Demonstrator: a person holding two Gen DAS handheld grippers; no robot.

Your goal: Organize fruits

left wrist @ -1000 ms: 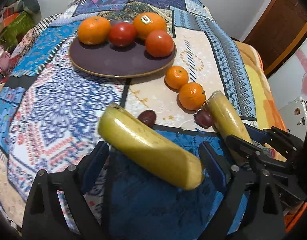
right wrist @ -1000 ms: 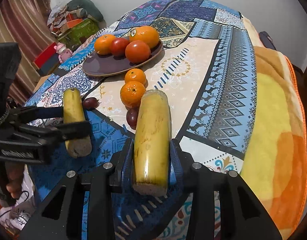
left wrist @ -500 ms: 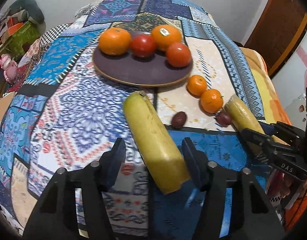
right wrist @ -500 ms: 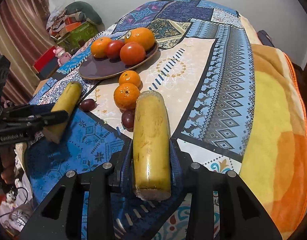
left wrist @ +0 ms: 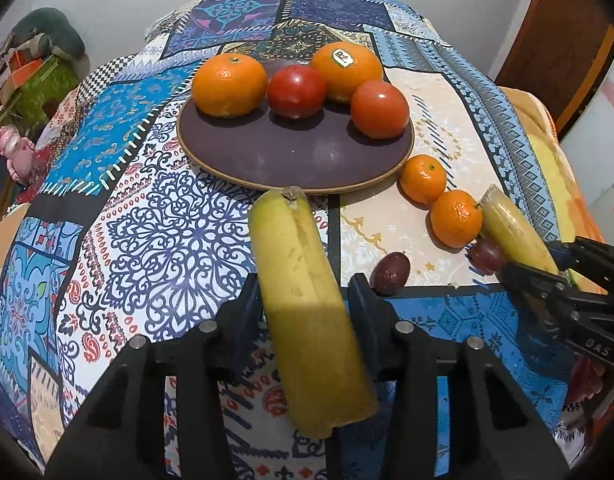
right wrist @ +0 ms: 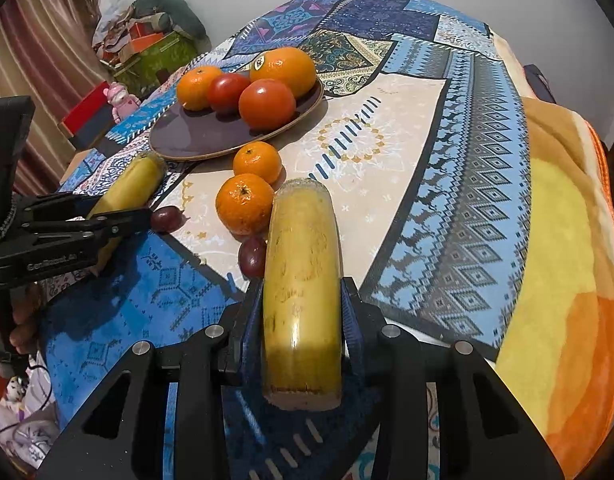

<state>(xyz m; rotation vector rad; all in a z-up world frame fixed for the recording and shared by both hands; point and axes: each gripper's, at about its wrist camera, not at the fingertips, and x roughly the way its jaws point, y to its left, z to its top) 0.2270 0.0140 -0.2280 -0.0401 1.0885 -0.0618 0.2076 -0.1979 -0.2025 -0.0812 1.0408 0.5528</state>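
My left gripper [left wrist: 307,300] is shut on a yellow banana piece [left wrist: 303,288] whose tip points at the dark round plate [left wrist: 299,156]. The plate holds two oranges [left wrist: 229,84] and two tomatoes [left wrist: 297,91]. My right gripper [right wrist: 303,304] is shut on a second banana piece [right wrist: 301,280], also seen in the left wrist view [left wrist: 515,236]. Two small mandarins [left wrist: 423,174] and two dark grapes [left wrist: 390,278] lie on the cloth right of the plate. The left gripper also shows in the right wrist view [right wrist: 119,224].
A patterned patchwork cloth [left wrist: 147,216] covers the table. An orange and yellow blanket [right wrist: 567,240] lies on the right side. Boxes and a pink toy [right wrist: 121,98] sit beyond the table's left edge. A wooden door [left wrist: 555,60] is at far right.
My left gripper has closed on the banana piece, turned it lengthwise and moved closer to the plate. My right gripper has held its banana piece, shifting slightly forward.
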